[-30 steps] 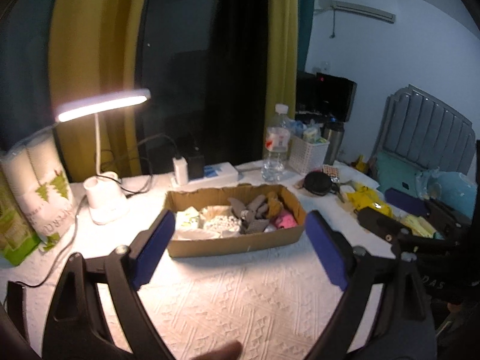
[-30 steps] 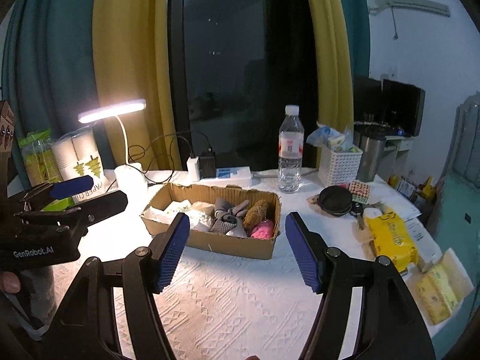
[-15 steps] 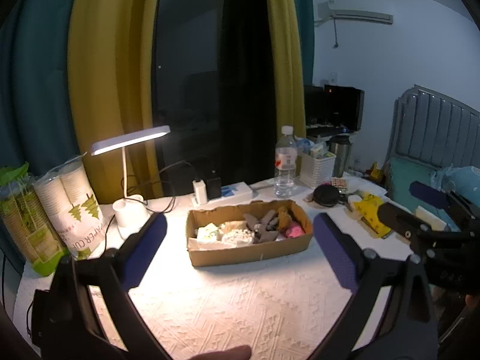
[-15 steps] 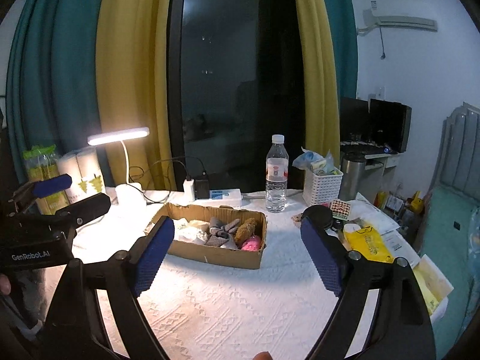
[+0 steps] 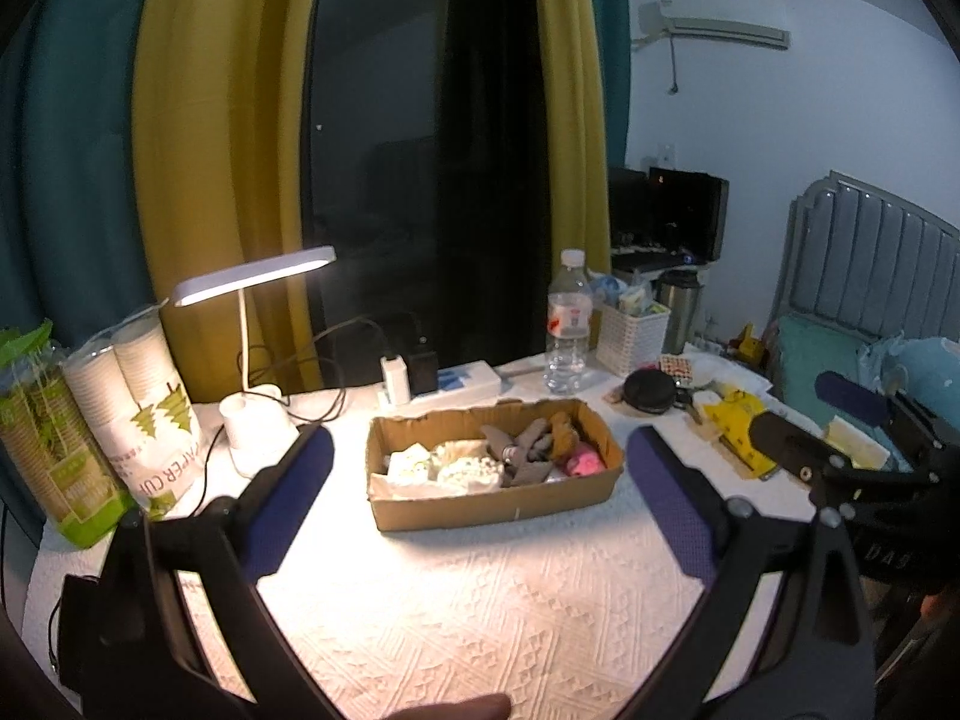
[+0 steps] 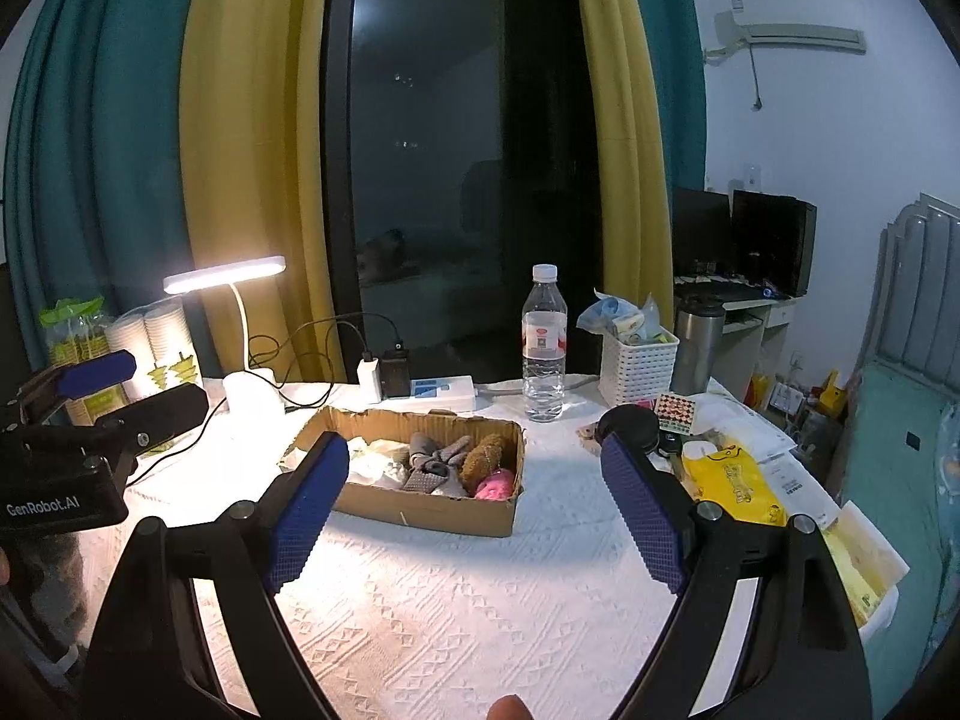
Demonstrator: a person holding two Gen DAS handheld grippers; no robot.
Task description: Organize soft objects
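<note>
white-clothed table carries cardboard box, lamp, water bottle

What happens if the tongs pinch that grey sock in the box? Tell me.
The grey sock looks limp and crumpled, so it would probably sag and dangle. It likely weighs little. It lies against the brown plush, which may drag along.

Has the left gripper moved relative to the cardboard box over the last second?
Yes. The left gripper has backed away from the box and tilted up; the box looks smaller than before.
</note>
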